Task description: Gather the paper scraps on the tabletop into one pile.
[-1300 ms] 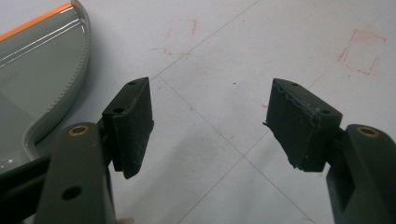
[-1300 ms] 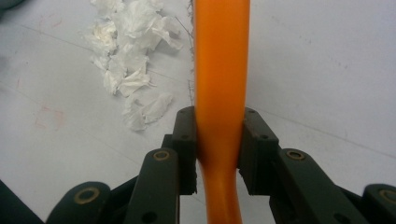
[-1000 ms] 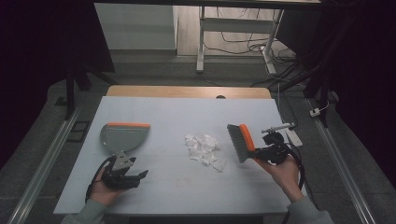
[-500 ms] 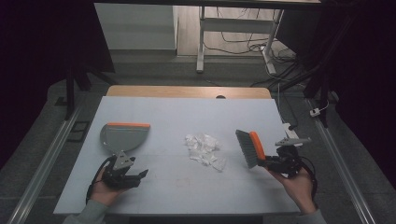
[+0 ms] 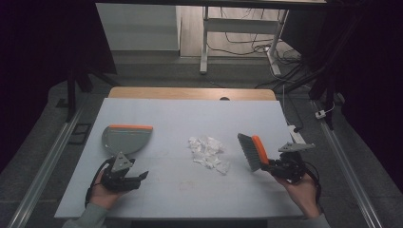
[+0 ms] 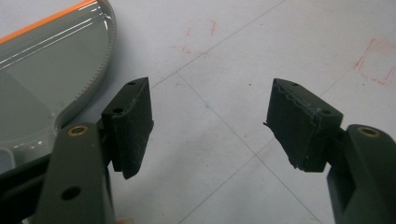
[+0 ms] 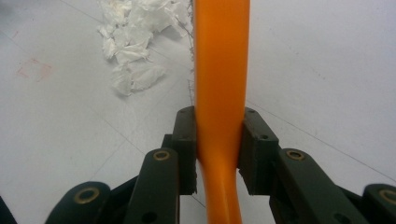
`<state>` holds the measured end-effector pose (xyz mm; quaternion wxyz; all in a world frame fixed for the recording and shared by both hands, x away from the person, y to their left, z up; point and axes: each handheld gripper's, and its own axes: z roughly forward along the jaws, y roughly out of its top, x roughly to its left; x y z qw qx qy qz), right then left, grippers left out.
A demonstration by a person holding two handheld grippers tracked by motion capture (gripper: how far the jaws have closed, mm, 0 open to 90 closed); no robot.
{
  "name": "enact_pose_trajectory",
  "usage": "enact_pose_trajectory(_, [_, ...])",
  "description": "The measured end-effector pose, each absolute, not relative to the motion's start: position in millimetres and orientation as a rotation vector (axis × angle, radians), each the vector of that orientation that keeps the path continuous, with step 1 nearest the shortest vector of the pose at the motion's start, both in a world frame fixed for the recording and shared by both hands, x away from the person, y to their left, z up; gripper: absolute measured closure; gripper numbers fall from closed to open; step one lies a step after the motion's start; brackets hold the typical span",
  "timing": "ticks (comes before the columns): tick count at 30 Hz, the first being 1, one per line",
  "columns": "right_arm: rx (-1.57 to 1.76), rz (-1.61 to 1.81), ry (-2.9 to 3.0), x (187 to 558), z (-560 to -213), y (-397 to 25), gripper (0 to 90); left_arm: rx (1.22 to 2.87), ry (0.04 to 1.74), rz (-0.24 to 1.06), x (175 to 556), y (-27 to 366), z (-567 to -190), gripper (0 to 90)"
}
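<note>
Dustpan, brush and scrap paper on a pale table.

A grey dustpan (image 5: 124,139) with an orange front lip lies flat at the table's 9 o'clock side, its lip turned toward 12 o'clock; the left gripper view shows its toothed curved rim (image 6: 95,74) beside bare tabletop. A heap of crumpled white paper scraps (image 5: 207,152) sits near the centre, apart from the dustpan. At 3 o'clock, just beside the scraps, a hand brush (image 5: 253,151) with an orange back and grey bristles is held with its bristles facing the paper; its orange handle (image 7: 220,84) is clamped between two black jaws.
</note>
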<state>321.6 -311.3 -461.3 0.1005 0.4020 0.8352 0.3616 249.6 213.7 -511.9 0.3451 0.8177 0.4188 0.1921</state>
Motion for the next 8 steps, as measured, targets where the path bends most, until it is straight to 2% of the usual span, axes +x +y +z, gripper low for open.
enact_pose_trajectory(8, [1.154, 1.062, 2.459, 319.9, -461.8, -307.7, 70.4, 2.11, 1.082, 0.5, 249.6, 218.4, -510.5, 31.9])
